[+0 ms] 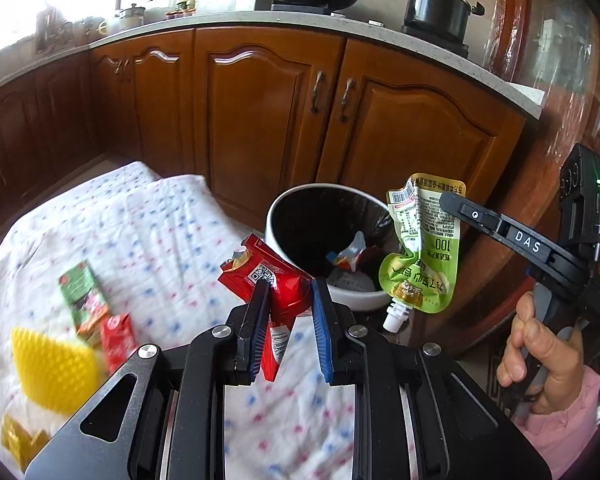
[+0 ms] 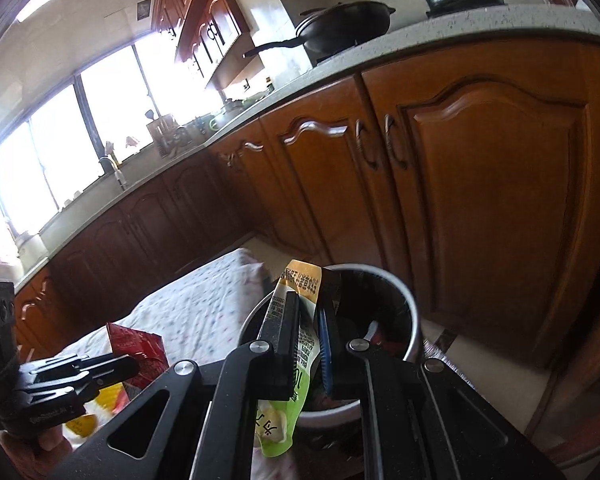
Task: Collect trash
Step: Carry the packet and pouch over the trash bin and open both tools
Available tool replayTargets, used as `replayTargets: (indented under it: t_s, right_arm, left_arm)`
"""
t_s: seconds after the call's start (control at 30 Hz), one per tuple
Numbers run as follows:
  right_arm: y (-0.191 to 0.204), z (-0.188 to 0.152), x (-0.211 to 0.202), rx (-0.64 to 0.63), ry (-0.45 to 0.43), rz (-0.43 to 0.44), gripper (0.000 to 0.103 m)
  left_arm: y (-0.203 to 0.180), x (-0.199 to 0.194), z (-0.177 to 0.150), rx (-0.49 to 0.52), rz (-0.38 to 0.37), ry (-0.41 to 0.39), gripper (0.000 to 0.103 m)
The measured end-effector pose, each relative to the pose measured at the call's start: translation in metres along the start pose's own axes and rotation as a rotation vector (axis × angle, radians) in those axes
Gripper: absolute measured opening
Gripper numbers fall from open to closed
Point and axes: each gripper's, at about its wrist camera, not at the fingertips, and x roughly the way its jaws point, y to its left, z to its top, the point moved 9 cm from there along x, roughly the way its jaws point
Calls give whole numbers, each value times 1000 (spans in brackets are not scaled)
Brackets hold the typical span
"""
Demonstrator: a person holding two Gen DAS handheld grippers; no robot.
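My left gripper (image 1: 289, 286) is shut on a crumpled red snack wrapper (image 1: 256, 268), held just in front of the near rim of a white bin (image 1: 276, 216) with a black liner and some litter inside. A hand (image 1: 540, 352) holds my right gripper (image 1: 450, 202), shut on a green spouted pouch (image 1: 420, 264) that hangs over the bin's right rim. In the right wrist view the right gripper (image 2: 307, 304) pinches the green pouch (image 2: 280, 432) above the bin (image 2: 414, 312). At lower left of that view the left gripper (image 2: 112, 364) carries the red wrapper (image 2: 140, 344).
A white dotted cloth (image 1: 140, 232) covers the table left of the bin. On it lie a green carton (image 1: 80, 292), a red pack (image 1: 118, 336), a yellow ridged thing (image 1: 52, 368) and a gold wrapper (image 1: 20, 436). Wooden cabinets (image 1: 260, 120) stand close behind the bin.
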Motion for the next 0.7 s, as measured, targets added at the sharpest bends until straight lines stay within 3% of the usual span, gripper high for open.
replayTargets:
  t_s: [0.3, 0.7]
  right_arm:
    - [-15, 22, 24, -97, -53, -119, 9]
    - [-26, 8, 52, -151, 12, -153, 9]
  left_arm:
    - [-17, 39, 35, 34, -19, 25, 20]
    - [-28, 103, 36, 23, -58, 153, 20]
